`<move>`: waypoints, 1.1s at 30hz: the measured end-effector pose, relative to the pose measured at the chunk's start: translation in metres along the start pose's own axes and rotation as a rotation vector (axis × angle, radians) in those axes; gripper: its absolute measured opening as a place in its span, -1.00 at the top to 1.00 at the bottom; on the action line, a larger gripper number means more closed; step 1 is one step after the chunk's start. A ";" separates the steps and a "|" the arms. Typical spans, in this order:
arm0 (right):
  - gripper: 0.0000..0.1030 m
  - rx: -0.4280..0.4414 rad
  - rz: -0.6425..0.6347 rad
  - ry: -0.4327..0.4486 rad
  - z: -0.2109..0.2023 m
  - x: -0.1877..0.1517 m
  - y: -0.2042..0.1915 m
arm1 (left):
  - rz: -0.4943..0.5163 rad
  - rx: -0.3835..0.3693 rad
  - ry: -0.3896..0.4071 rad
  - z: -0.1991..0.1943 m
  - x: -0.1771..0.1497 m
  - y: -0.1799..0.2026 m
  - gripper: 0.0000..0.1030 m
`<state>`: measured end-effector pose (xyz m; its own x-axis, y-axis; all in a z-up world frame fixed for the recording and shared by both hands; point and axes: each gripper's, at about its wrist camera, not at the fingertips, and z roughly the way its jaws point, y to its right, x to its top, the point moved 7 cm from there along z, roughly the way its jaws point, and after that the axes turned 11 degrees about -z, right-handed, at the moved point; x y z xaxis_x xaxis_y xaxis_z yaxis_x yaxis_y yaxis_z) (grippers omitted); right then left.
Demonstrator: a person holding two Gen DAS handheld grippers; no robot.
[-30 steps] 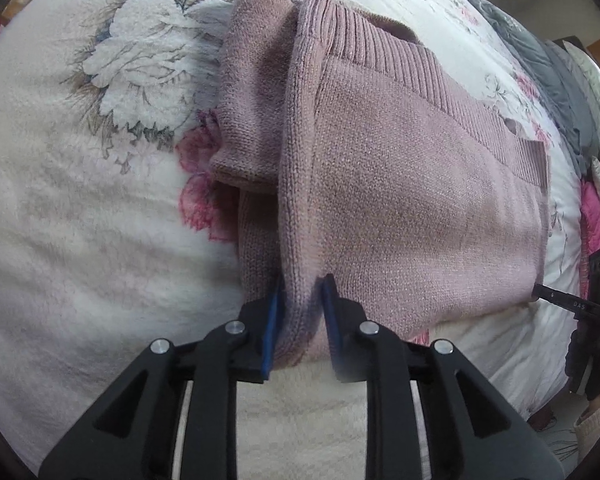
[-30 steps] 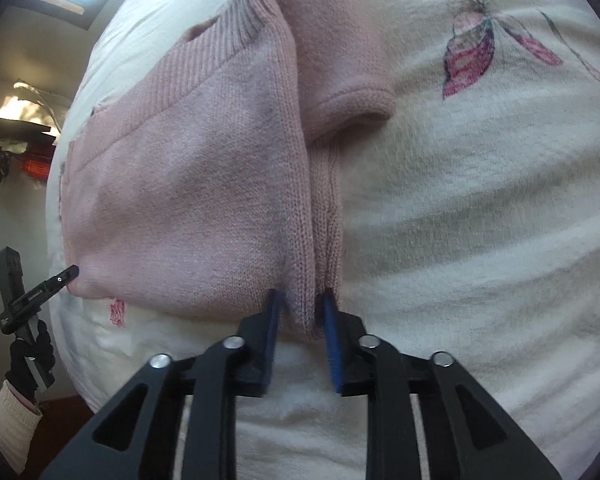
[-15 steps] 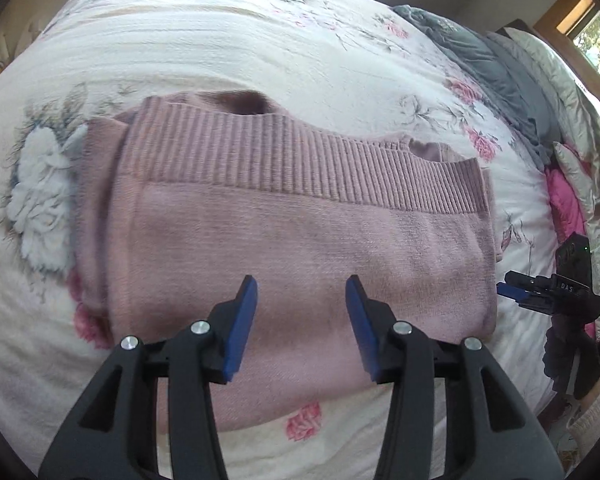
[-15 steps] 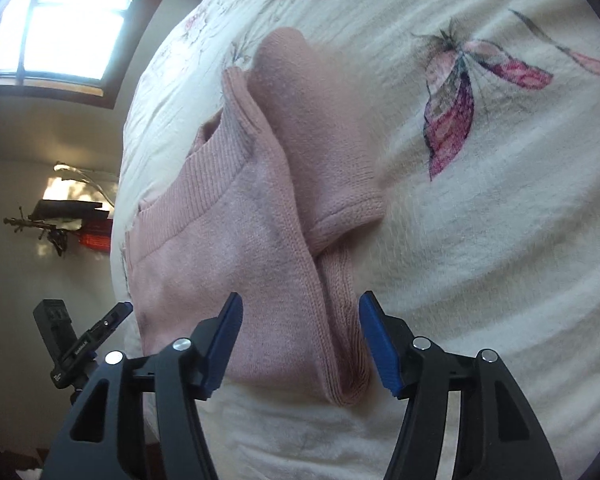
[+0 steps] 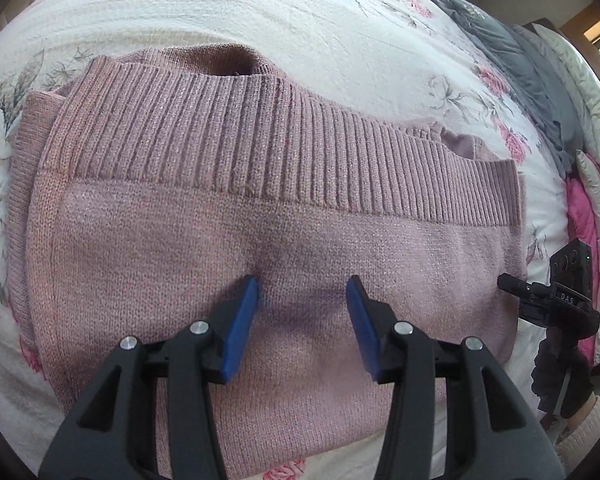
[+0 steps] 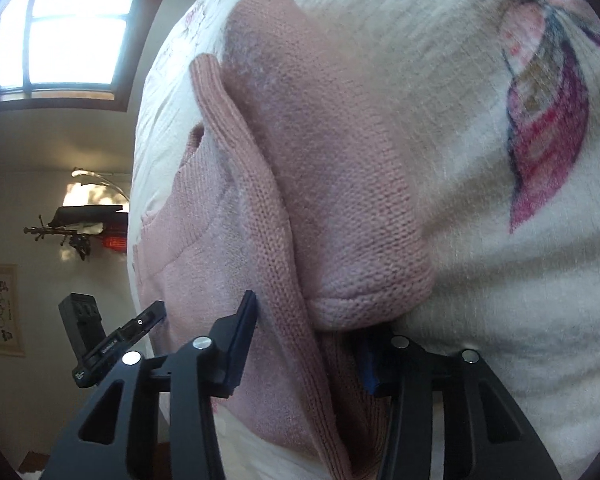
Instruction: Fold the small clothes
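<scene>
Sweater (image 5: 260, 248) lies folded on the bed (image 5: 260, 12), pink knit, ribbed hem band across the far side. Your left wrist view shows the whole folded panel; your right wrist view shows only one end, where a rolled sleeve (image 6: 340, 200) bulges. Your left tool (image 5: 303, 304) is spread wide, tips over the knit, gripping nothing. Your right tool (image 6: 312, 332) is also spread, straddling the folded edge; contact cannot be told.

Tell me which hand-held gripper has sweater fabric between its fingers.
The right hand-held gripper: the sweater's edge runs between its open fingers. The left hovers above flat knit.
</scene>
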<state>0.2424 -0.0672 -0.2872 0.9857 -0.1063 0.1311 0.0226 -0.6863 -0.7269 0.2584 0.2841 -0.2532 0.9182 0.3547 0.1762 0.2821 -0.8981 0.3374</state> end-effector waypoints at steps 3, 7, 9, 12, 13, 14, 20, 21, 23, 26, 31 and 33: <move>0.23 -0.007 0.013 0.003 0.002 -0.001 0.000 | 0.006 0.003 0.001 0.001 0.000 0.000 0.10; 0.23 -0.016 0.020 0.001 -0.002 -0.004 0.002 | 0.000 0.000 0.002 0.004 0.000 0.000 0.09; 0.23 -0.021 0.026 0.001 0.001 -0.003 -0.001 | -0.004 -0.006 0.000 0.004 0.000 0.000 0.09; 0.23 -0.020 0.041 0.003 -0.001 -0.002 0.000 | -0.008 -0.017 -0.005 0.004 0.001 -0.001 0.09; 0.23 -0.018 0.049 0.006 -0.002 -0.002 -0.001 | -0.011 -0.022 -0.009 0.003 0.001 -0.002 0.09; 0.27 -0.013 0.054 0.010 -0.004 -0.002 -0.002 | -0.017 -0.028 -0.014 0.002 0.001 -0.002 0.09; 0.38 0.065 -0.036 0.048 -0.017 0.010 -0.061 | -0.066 -0.104 -0.007 -0.027 0.002 -0.009 0.09; 0.38 0.072 -0.072 0.047 -0.017 0.014 -0.078 | -0.073 -0.121 -0.003 -0.033 0.002 -0.011 0.09; 0.38 0.066 -0.155 0.029 -0.013 0.020 -0.112 | -0.084 -0.155 0.007 -0.044 0.003 -0.016 0.09; 0.41 0.067 -0.286 -0.017 0.005 0.026 -0.166 | -0.098 -0.197 0.021 -0.059 0.005 -0.024 0.09; 0.51 0.009 -0.498 -0.160 0.062 0.010 -0.237 | -0.163 -0.267 0.040 -0.074 0.010 -0.042 0.07; 0.61 0.044 -0.510 -0.222 0.086 -0.001 -0.252 | -0.190 -0.266 0.043 -0.076 0.011 -0.052 0.07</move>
<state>0.2500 0.1678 -0.1627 0.8593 0.3887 0.3324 0.5085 -0.5798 -0.6366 0.2325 0.3544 -0.1991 0.8419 0.5253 0.1239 0.3597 -0.7173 0.5967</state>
